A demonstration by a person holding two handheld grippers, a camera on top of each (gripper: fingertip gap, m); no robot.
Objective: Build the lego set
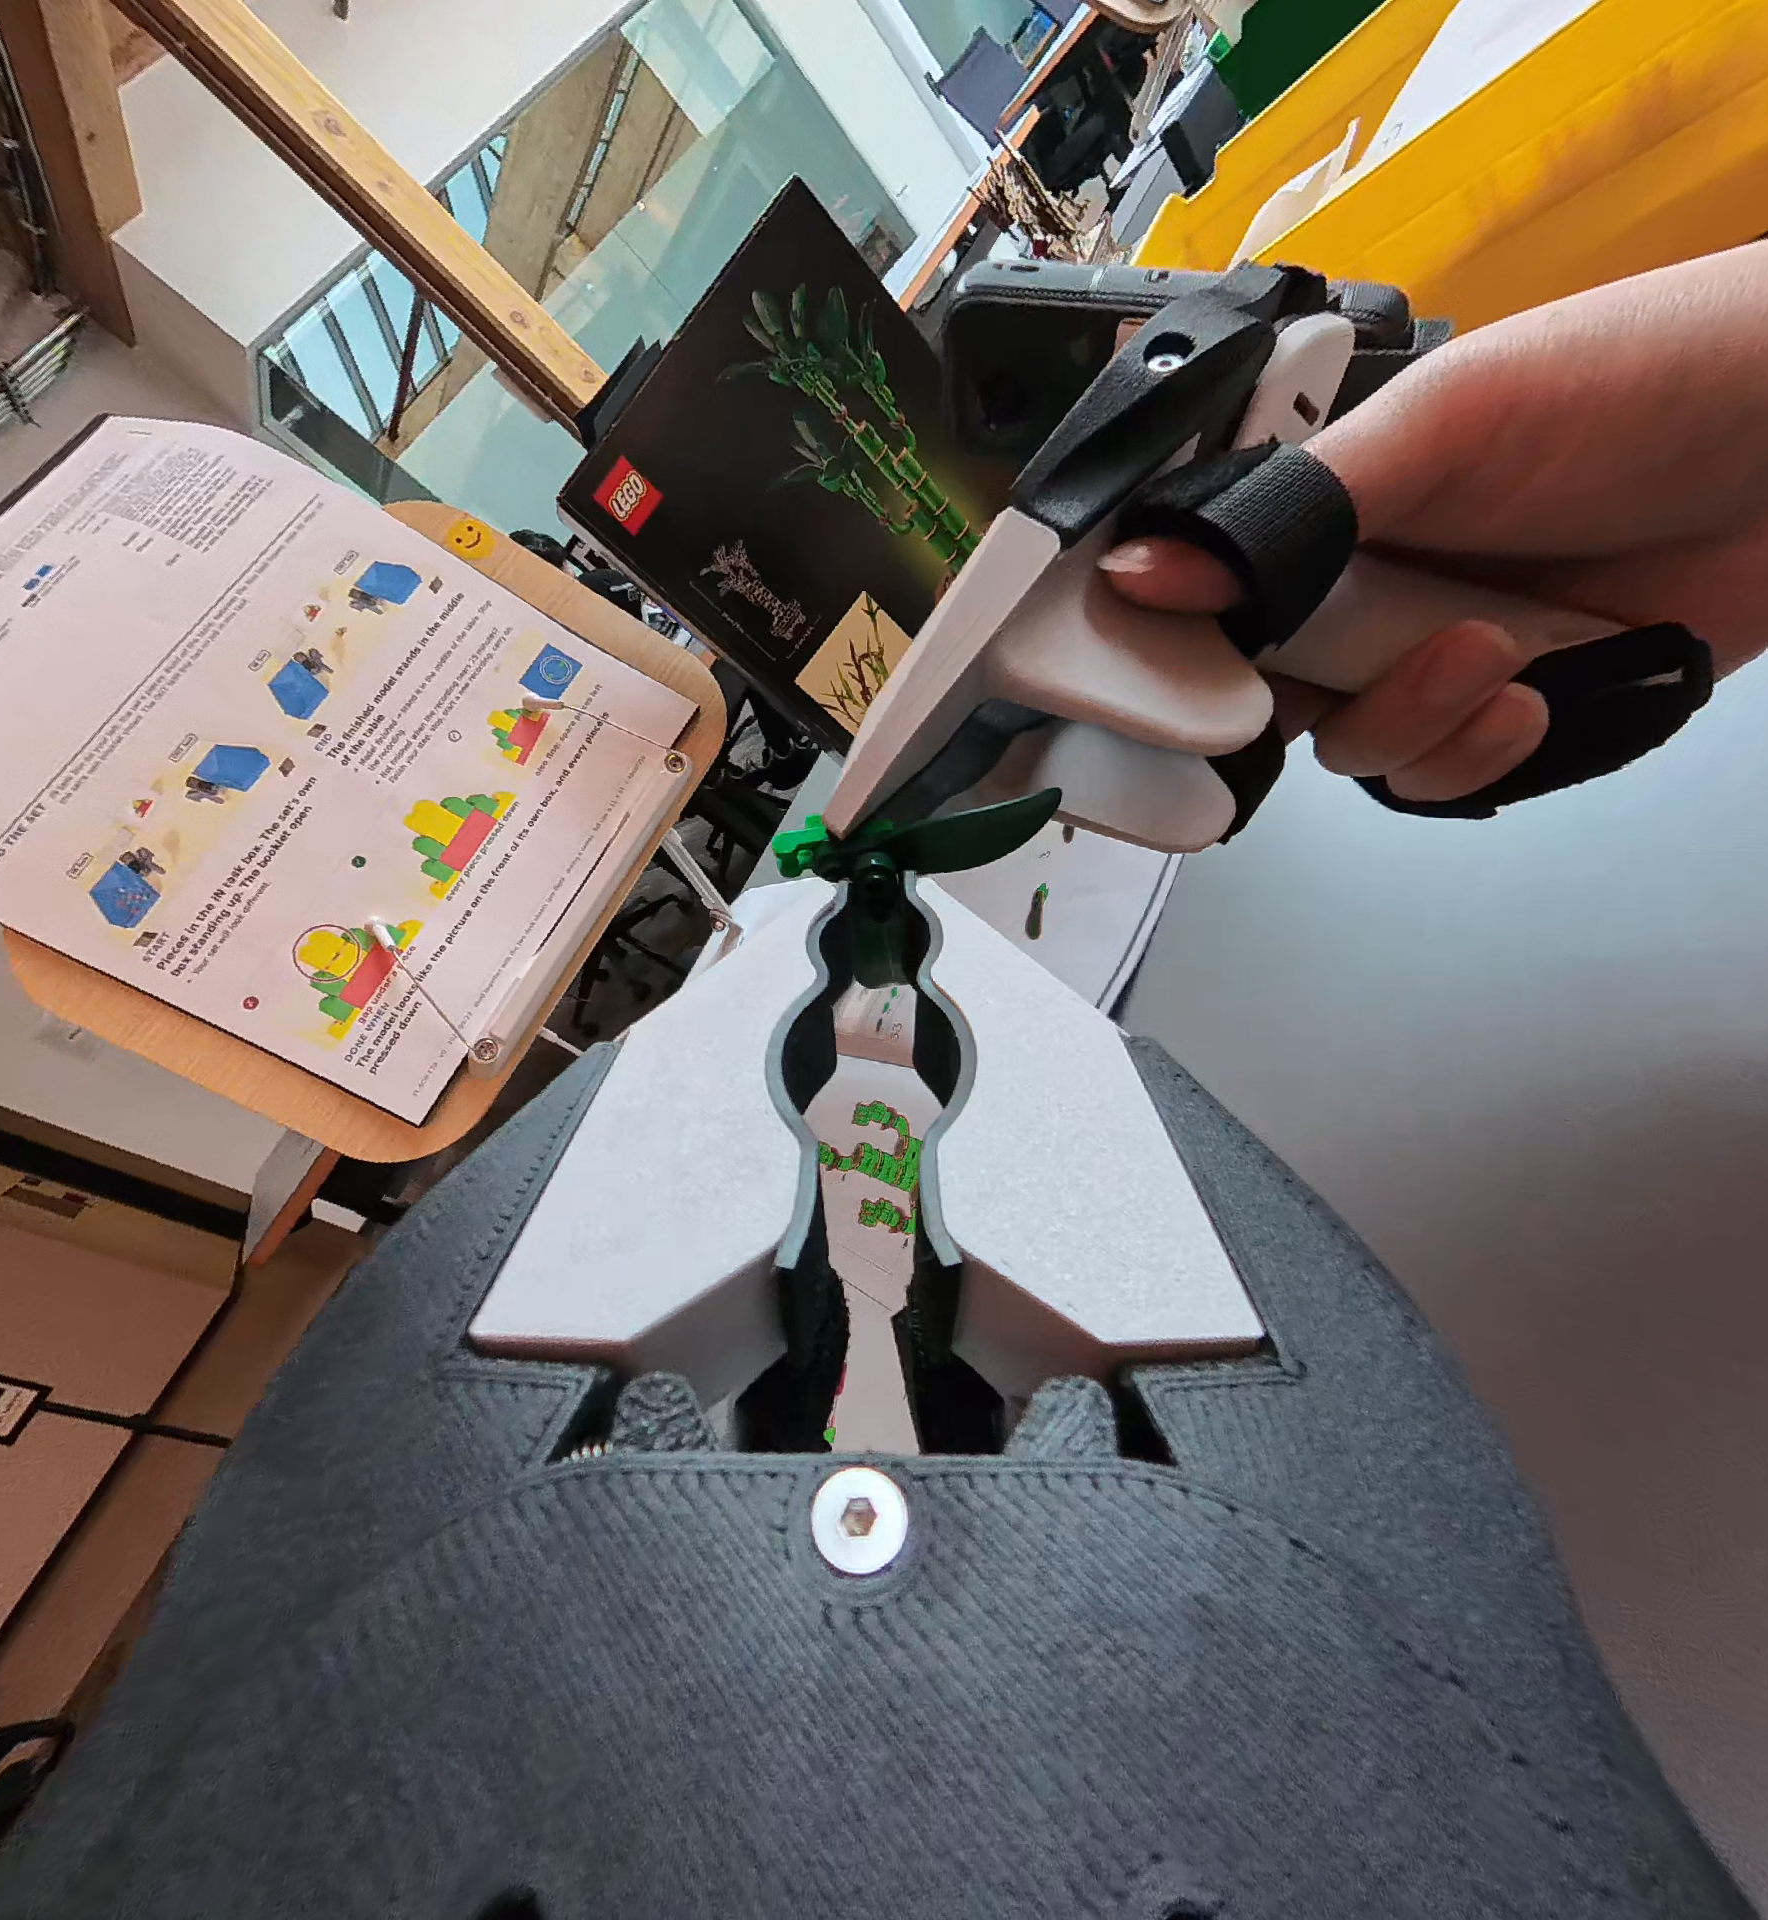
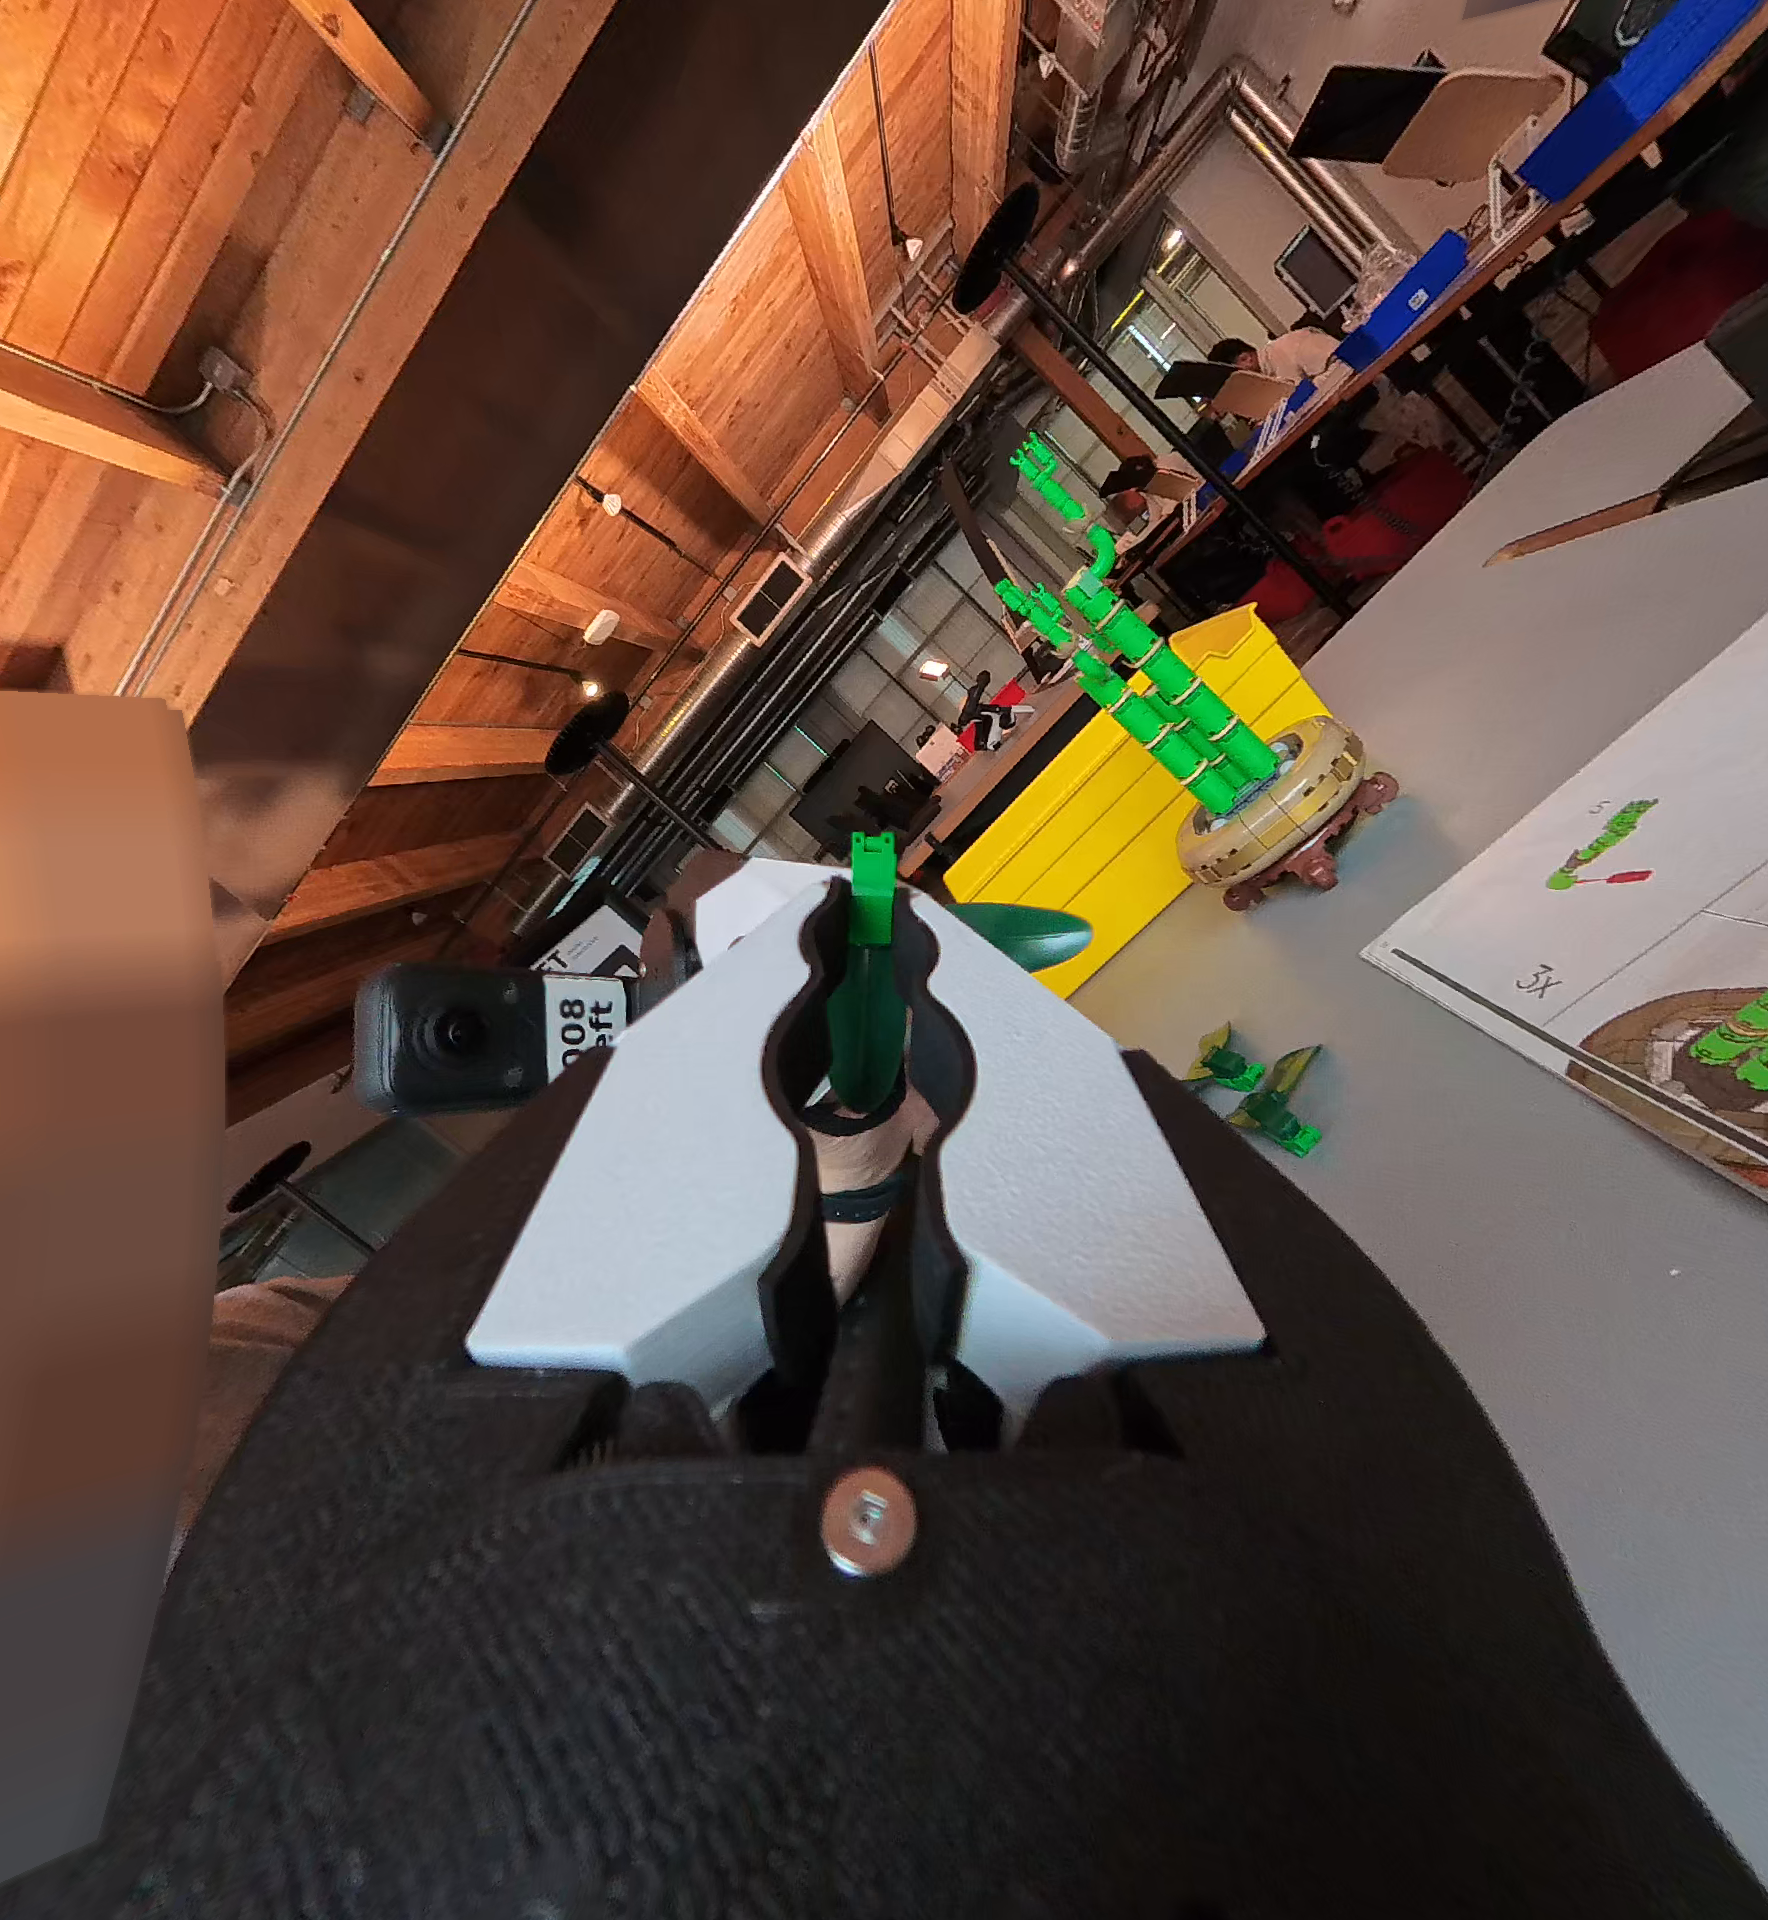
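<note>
1. The left tongs [image 1: 872, 914] are pinching the dark stem of a small leaf sprig [image 1: 901, 842], their jaws closed narrow around it at the very tips. They are holding it up off the counter [image 1: 1482, 1143], probably so that both tools can reach it freely.
2. The right tongs [image 1: 849, 821] are coming in from above at a slant, closed on the same sprig where a bright green clip [image 1: 797, 844] is sticking out. In the right wrist view that clip [image 2: 872, 883] is poking up past the tips, with a dark leaf [image 2: 1025, 935] fanning to the side.
3. Judging by the two grips meeting on one piece, the clip is being pressed onto the leaf stem, one tool bracing while the other pushes.
4. The bamboo model [image 2: 1171, 717] is standing in its tan pot on the counter, well apart from the tongs, next to a yellow bin [image 2: 1098, 831]. Its stalks are bare of leaves, so much seems left to do.
5. Two more leaf sprigs [image 2: 1259, 1091] are lying on the counter beside the open booklet [image 2: 1638, 935], likely waiting for attachment.
6. The set box [image 1: 786, 499] and an instruction sheet [image 1: 267, 707] on a stand are sitting behind, propped up for easy reading.
7. The small pinch looks slippery; a skewed push could pop the sprig loose.
</note>
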